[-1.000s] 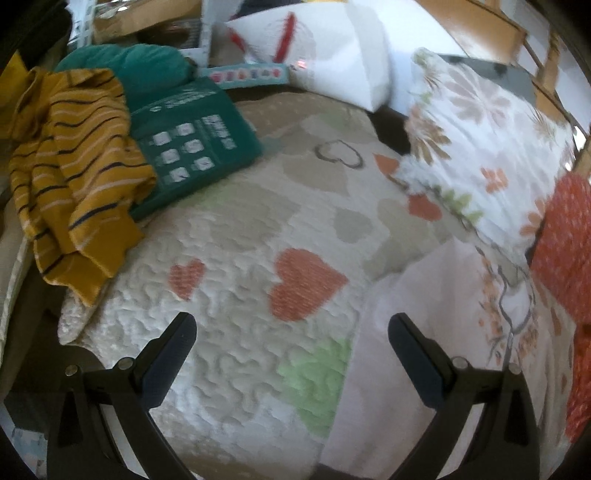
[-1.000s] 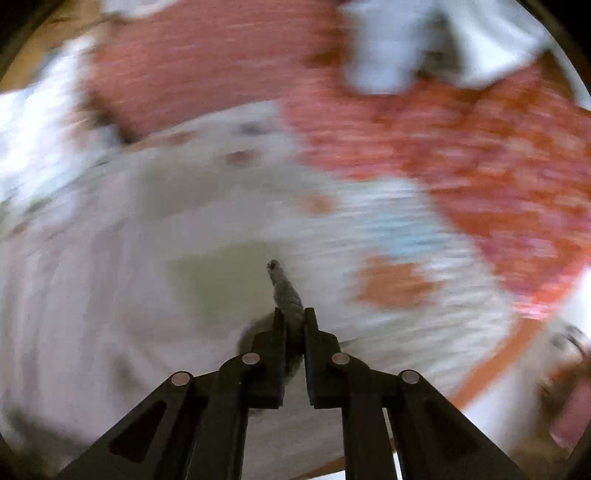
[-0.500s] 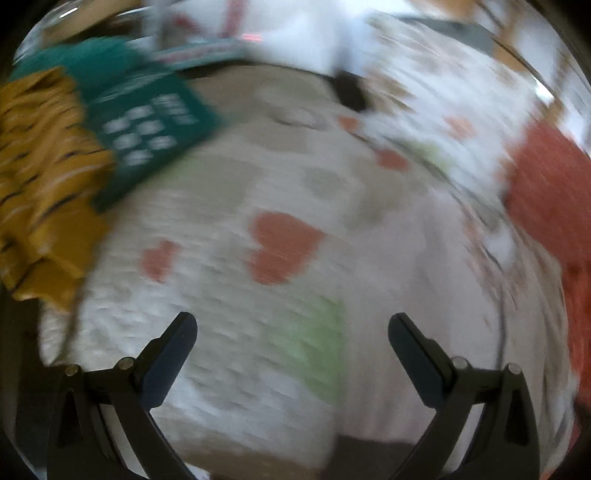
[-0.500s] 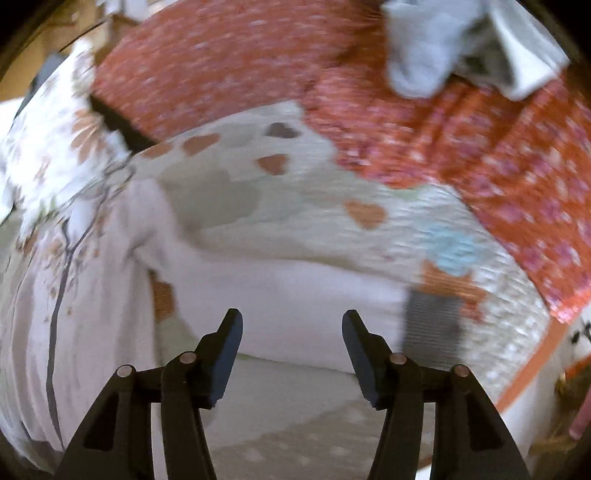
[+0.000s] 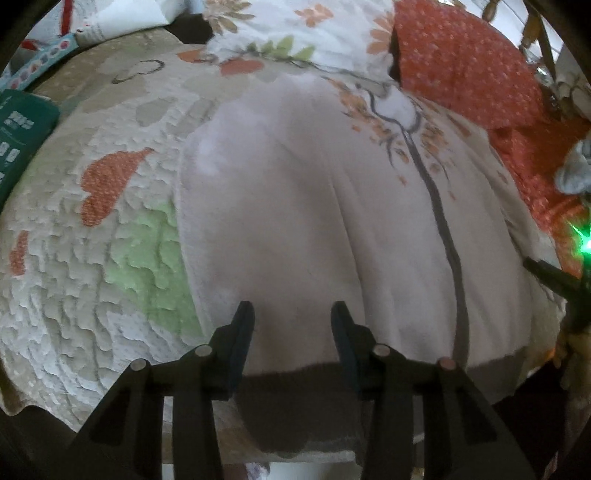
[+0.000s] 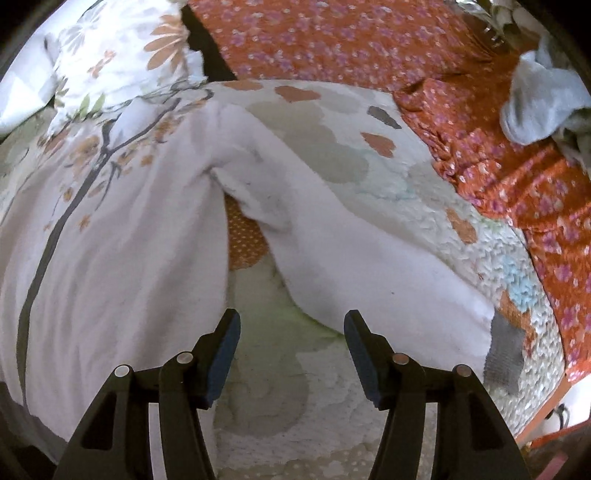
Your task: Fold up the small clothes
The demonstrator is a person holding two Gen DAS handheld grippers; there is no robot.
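A white top (image 5: pixel 295 206) with an orange-leaf tree print lies flat on the quilted bed cover (image 5: pixel 92 266). My left gripper (image 5: pixel 291 325) is open and empty, just above the top's bottom hem. In the right wrist view the top's body (image 6: pixel 122 236) lies at left and its sleeve (image 6: pixel 373 266) stretches out to the right, ending in a grey cuff (image 6: pixel 504 354). My right gripper (image 6: pixel 291 339) is open and empty, over the quilt between body and sleeve.
An orange flowered cloth (image 6: pixel 498 155) and a grey garment (image 6: pixel 543 107) lie at the right. A floral pillow (image 5: pixel 303 33) lies behind the top. A green package (image 5: pixel 18 144) sits at the far left. The bed's front edge is under my grippers.
My right gripper let go of the grey cuff and opened; the sleeve now lies spread out. My left gripper swung right over the top's hem and its jaws narrowed.
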